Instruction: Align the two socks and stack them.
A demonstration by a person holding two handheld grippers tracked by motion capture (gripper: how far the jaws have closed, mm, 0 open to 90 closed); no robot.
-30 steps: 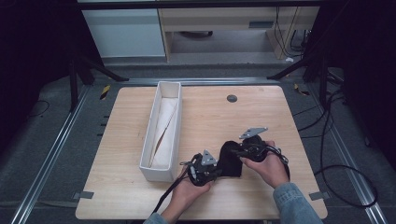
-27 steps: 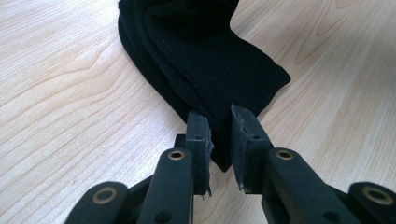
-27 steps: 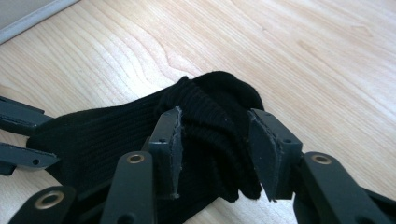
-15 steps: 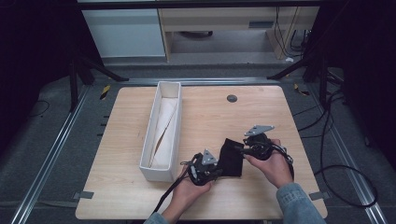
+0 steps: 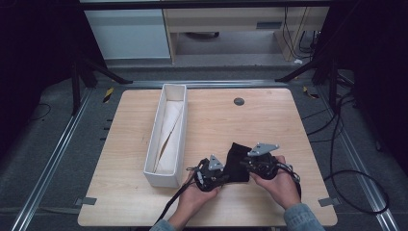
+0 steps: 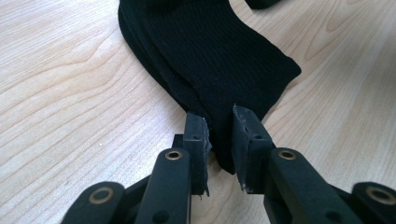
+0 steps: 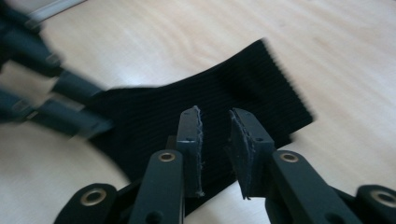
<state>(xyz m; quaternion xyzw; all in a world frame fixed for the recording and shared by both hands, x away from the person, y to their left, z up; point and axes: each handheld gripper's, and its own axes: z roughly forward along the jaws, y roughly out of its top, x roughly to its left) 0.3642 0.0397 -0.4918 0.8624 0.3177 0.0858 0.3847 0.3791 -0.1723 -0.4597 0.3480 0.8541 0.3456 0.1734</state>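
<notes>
Your left gripper (image 6: 219, 135) pinches the soft, light black ribbed sock (image 6: 219, 56) at its edge; your right gripper (image 7: 215, 135), jaws slightly parted, straddles the limp cuff.

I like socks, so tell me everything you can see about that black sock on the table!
The sock is black, soft-looking ribbed knit, folded over so layered edges show. It lies flat on the wooden table, near the front edge, right of the white box. The left gripper is closed on one end, with cloth pinched between its jaws. The right gripper sits over the other end; its jaws are a little apart above the cloth, so a grip there cannot be told.
</notes>
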